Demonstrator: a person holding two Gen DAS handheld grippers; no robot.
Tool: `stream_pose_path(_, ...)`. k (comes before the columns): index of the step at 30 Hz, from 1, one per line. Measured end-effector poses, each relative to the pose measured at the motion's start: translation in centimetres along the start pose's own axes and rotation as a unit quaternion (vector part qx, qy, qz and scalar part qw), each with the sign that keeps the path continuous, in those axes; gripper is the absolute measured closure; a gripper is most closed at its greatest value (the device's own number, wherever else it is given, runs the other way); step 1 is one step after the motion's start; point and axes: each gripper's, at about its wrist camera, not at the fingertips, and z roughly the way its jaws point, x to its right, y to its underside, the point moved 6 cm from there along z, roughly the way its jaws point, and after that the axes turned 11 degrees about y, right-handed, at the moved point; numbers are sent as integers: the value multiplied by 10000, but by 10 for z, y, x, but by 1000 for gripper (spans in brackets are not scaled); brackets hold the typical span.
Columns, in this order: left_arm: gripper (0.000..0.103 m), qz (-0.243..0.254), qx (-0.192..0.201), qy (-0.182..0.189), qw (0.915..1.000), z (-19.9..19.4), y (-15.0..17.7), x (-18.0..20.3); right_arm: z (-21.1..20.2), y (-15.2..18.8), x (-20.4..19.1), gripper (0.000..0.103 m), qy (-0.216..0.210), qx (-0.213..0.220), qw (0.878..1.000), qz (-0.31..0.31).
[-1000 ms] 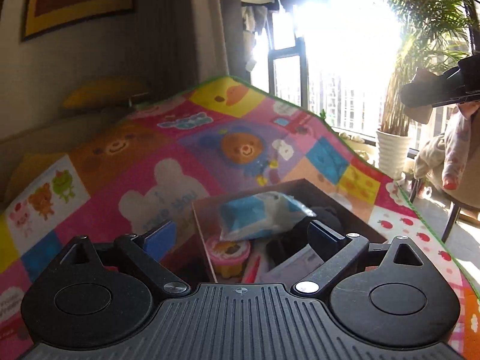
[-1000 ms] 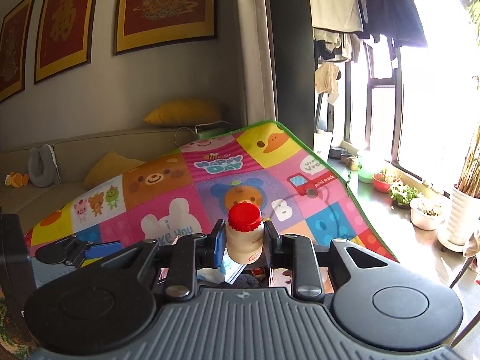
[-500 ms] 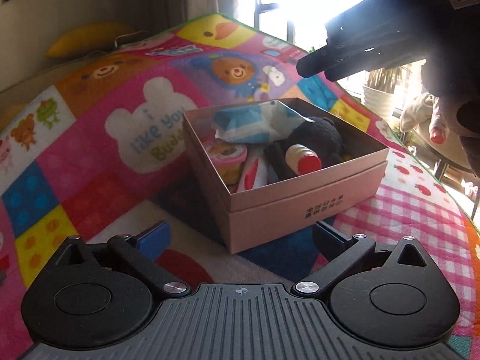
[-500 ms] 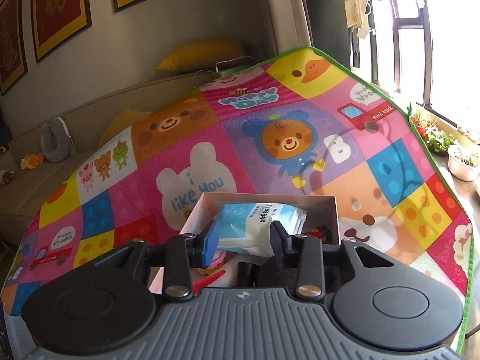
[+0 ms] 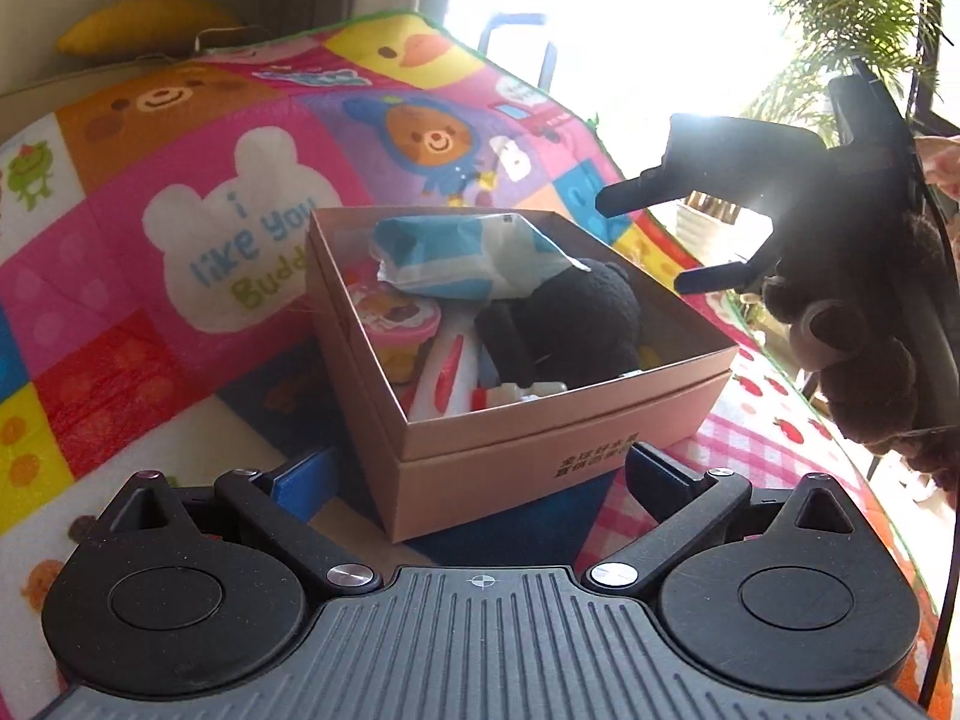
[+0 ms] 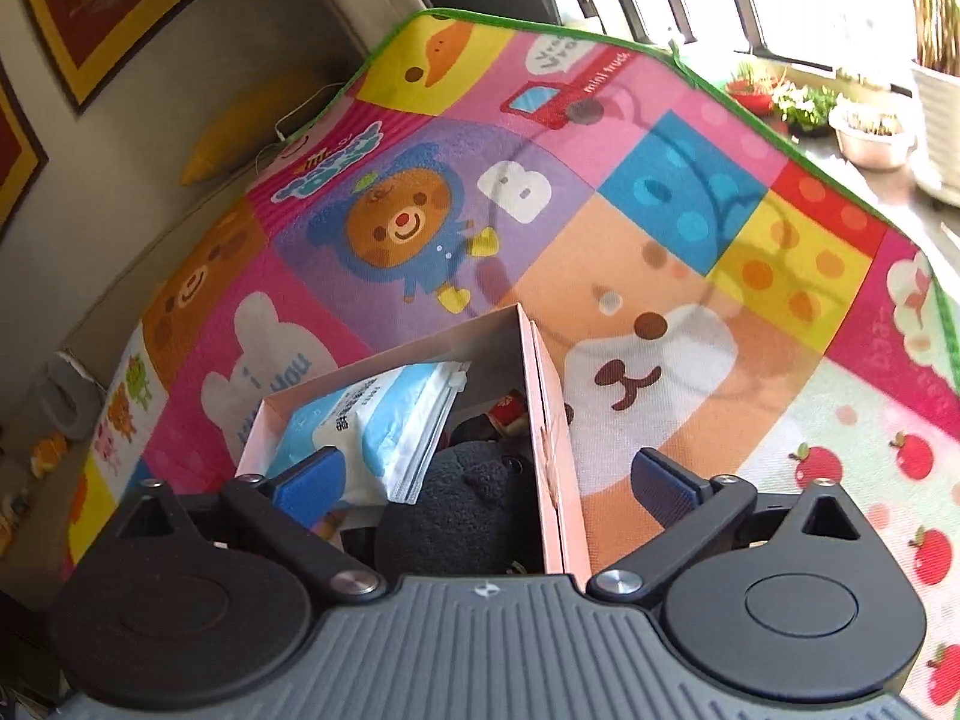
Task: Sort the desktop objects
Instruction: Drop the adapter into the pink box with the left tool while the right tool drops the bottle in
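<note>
A pink cardboard box (image 5: pixel 540 420) stands on the cartoon mat. In it lie a blue-white packet (image 5: pixel 468 252), a black plush (image 5: pixel 576 324), a pink cup (image 5: pixel 396 324), a white-red tube (image 5: pixel 444 384) and a small white bottle with a red cap (image 5: pixel 516 393) on its side by the front wall. My left gripper (image 5: pixel 477 477) is open, its fingers either side of the box's near corner without touching it. My right gripper (image 5: pixel 639 243) hovers over the box's far right side. Its jaws are opening, and nothing is gripped. In the right wrist view, the right gripper (image 6: pixel 489 483) straddles the box wall (image 6: pixel 549 420), with the packet (image 6: pixel 372 426) and plush (image 6: pixel 468 504) below.
The colourful mat (image 5: pixel 180 240) covers the whole surface and ends in a green edge (image 6: pixel 810 150) on the right. A brown furry shape (image 5: pixel 840 336) hangs by the right gripper's handle. Flower pots (image 6: pixel 870 132) and a yellow cushion (image 5: pixel 144 24) lie beyond the mat.
The right gripper, shut on the red-capped bottle a second ago, came down over the box, let the bottle go and spread wide. The left gripper sank closer to the box.
</note>
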Motion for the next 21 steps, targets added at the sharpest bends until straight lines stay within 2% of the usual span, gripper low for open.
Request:
stream_pose_path(5,0,-149,-96,320,9993,8,-1,1,32,-3,22,0,-667,-584,9933,745)
stream_pose_path(8,0,-112,-87,375,9992,8,-1,0,50,6,23,0,-1222,-1165,9806,1000)
stream_pose_path(9,0,-123,-98,420,9990,7,-1,-1,51,9,21,0,-1264,-1212,9788,1063)
stream_pose_path(12,0,-143,-90,414,9990,-1,1,-7,45,13,6,0,-1074,-1116,9857,665)
stream_pose_path(17,0,-276,94,103,9995,-15,3,-28,48,29,-37,0,-1000,-1267,9867,210)
stream_pose_path(21,0,-451,230,-179,9986,-20,2,-47,61,35,-75,0,-1142,-1338,9844,76)
